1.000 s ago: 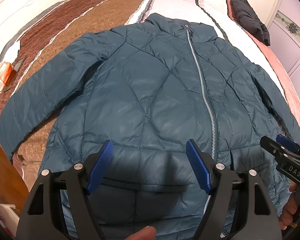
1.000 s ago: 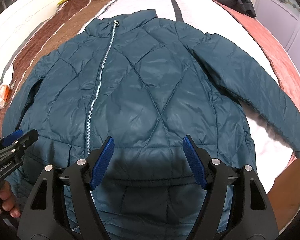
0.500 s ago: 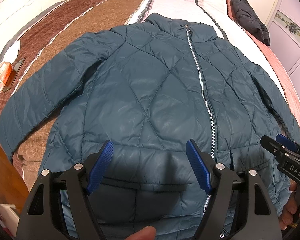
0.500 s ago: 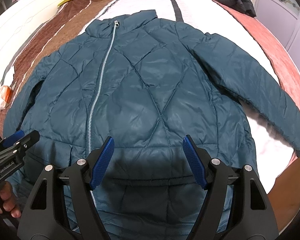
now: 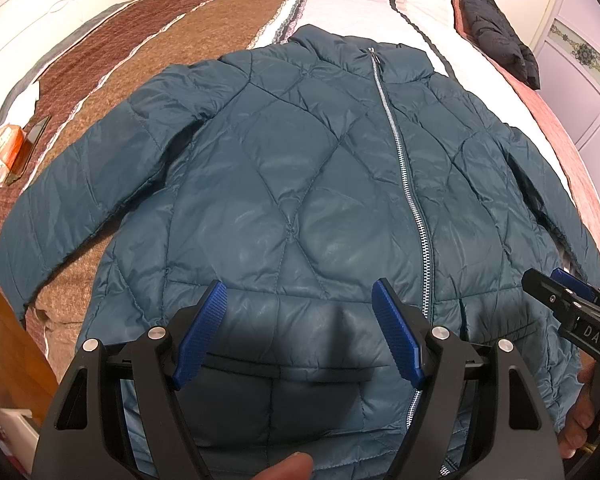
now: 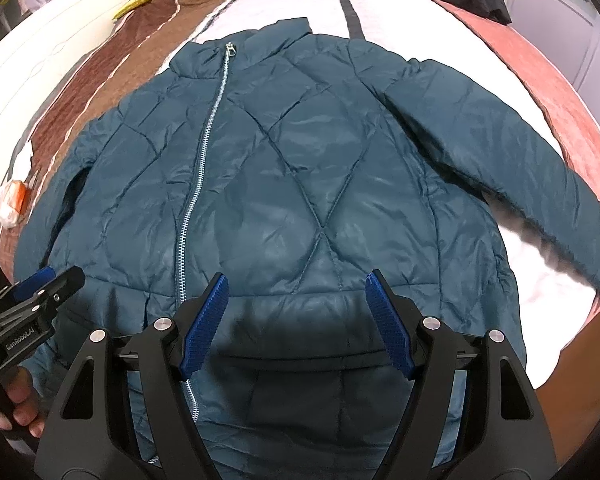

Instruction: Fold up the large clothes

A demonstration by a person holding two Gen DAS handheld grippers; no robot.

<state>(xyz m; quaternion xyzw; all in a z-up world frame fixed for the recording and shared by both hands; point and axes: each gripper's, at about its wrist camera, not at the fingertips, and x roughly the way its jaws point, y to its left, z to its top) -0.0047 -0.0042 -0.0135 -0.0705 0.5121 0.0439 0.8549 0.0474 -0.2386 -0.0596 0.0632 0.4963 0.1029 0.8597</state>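
Since the earlier frames almost nothing has moved: the jacket (image 5: 300, 208) lies as before, flat and zipped on the bed (image 5: 148, 60), and we hover both grippers above its hem. So we judge that the folding is not yet begun. Our left gripper (image 5: 300, 332) is wide open and holds nothing, and our right gripper (image 6: 296, 328) is the same. Both sleeves are spread out to the sides, one sleeve (image 6: 512, 184) reaching near the bed edge. A black garment (image 5: 500, 56) lies far up the bed, and a small packet (image 5: 4, 156) at the left; neither blocks the fold.
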